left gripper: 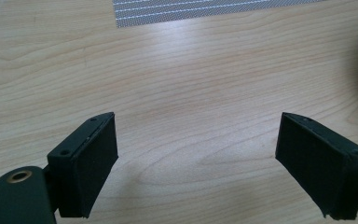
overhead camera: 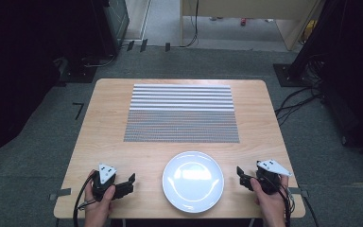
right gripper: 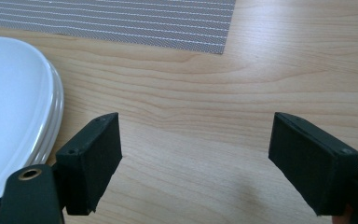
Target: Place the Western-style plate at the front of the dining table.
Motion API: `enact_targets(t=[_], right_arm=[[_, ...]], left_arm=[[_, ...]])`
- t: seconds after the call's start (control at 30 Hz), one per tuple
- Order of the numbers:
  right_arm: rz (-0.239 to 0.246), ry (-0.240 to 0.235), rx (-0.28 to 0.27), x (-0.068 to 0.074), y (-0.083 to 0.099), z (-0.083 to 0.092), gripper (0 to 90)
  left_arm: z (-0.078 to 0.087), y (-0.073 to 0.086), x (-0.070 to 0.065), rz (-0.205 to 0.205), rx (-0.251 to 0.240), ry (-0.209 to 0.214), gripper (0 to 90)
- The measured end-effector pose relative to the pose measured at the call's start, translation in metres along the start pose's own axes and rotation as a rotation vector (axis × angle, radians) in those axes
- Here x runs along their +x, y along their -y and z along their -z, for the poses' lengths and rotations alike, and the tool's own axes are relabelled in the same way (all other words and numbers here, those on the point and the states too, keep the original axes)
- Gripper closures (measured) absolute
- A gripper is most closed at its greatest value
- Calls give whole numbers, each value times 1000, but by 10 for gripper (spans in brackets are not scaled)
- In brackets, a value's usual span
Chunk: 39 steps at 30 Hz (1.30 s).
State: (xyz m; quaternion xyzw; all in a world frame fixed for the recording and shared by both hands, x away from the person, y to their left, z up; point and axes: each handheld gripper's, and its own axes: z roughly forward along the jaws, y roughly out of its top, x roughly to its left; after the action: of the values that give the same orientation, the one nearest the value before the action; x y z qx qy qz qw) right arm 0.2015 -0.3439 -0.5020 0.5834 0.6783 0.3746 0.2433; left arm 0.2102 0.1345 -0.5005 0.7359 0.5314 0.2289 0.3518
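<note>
Nearest to me, at the near edge of the table [overhead camera: 104, 118], I have both tools resting low, one on each side of the white plate [overhead camera: 193, 181]. On the near left sits my left gripper [overhead camera: 128, 184], with its two black jaws spread wide apart and nothing between them; the left gripper view shows bare wood between the pads [left gripper: 93, 163] and a thin part of the plate's rim at the far right edge. On the near right is my right gripper [overhead camera: 241, 176], also with the jaws wide apart and empty. In the right gripper view the plate [right gripper: 14, 116] lies just beside the left jaw, apart from it, not touching.

The plate stands in the middle of the near part of the table, between the two tools, and it looks empty. Farther away, in the centre of the table, lies a striped placemat [overhead camera: 181, 113], flat, pale at the far half and grey at the near half. The plate is near its near edge but not on it.

I judge that the work is only at its beginning: nothing is held, and both tools point toward the plate. The next move, I think, calls for bringing one open jaw pair to the rim of the plate, one jaw under the edge and one above. The rim is thin and smooth, so it could slip.
</note>
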Motion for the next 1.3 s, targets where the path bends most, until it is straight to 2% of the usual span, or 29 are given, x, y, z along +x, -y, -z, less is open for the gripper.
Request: enact_targets(t=[0.53, 0.77, 0.9, 1.17, 1.3], right_arm=[[15, -33, -1, 13, 0, -1, 168], [20, -49, -6, 16, 0, -1, 169], [14, -64, -20, 19, -1, 0, 169], [-13, -77, -41, 26, -3, -1, 227], [-6, -85, -55, 32, -4, 1, 323]], left_arm=[[-3, -1, -15, -22, 3, 31, 126], [-3, -2, -21, -20, -5, 55, 126], [-3, -3, -24, -13, -12, 84, 126], [-4, -4, -30, -13, -10, 112, 127], [-5, -4, -34, 6, -6, 136, 129]])
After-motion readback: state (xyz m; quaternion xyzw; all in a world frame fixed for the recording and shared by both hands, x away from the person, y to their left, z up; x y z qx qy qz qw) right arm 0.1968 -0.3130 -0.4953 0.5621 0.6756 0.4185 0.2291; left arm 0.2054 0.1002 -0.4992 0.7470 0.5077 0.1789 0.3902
